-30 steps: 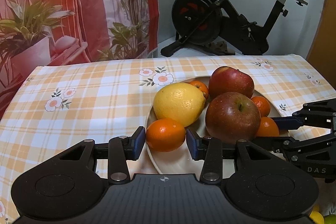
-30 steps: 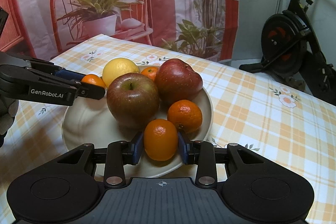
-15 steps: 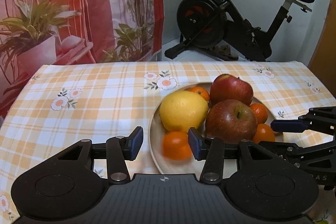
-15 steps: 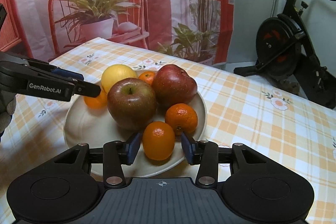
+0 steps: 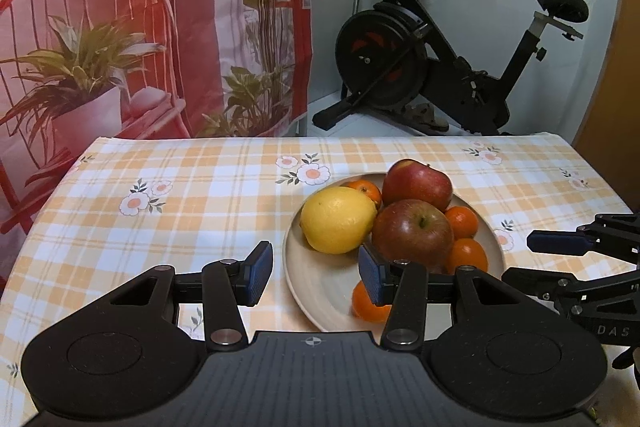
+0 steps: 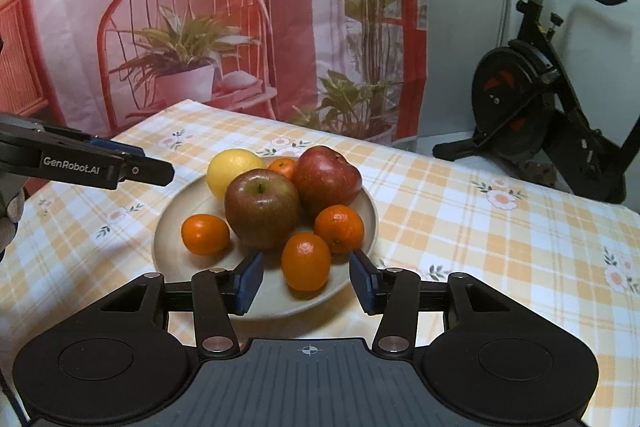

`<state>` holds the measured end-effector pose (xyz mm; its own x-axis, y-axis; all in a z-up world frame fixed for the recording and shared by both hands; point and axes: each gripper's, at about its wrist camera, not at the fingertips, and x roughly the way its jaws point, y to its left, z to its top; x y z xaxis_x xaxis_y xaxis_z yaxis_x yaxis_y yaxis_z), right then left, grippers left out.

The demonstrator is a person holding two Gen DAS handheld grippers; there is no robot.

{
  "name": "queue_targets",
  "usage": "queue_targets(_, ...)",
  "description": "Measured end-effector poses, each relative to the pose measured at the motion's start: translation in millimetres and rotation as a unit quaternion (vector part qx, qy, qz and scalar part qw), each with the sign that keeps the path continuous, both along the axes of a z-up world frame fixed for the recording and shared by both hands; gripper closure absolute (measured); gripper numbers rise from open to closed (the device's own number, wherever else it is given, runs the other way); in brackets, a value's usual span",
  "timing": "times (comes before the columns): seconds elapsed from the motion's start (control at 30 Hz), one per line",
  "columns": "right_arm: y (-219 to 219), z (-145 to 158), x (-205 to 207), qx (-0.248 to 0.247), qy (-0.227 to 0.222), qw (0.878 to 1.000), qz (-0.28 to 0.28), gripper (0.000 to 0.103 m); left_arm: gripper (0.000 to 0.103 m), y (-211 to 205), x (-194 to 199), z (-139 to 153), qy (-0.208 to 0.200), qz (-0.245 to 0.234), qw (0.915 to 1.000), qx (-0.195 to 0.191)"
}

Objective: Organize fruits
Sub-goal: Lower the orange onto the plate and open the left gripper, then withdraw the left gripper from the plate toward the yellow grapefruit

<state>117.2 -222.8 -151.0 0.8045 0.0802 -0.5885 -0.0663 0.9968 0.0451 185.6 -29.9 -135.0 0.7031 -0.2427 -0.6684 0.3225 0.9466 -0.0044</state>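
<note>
Right wrist: mandarin (image 6: 305, 261) upright, long axis vertical, on plate (image 6: 180, 269).

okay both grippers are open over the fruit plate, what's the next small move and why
Probably draw the right gripper straight back off the plate. Its jaws stand open on either side of a tangerine without touching it, and every fruit in view sits on the plate, so nothing here seems to need gripping.
</note>
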Motion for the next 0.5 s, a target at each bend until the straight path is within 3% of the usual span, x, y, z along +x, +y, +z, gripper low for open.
queue_targets(0.5, -17, -18, -67, 0.049, -0.018, 0.996, -0.068, 0.057, 0.053, -7, -47, 1, 0.000, -0.017, 0.9997, -0.019)
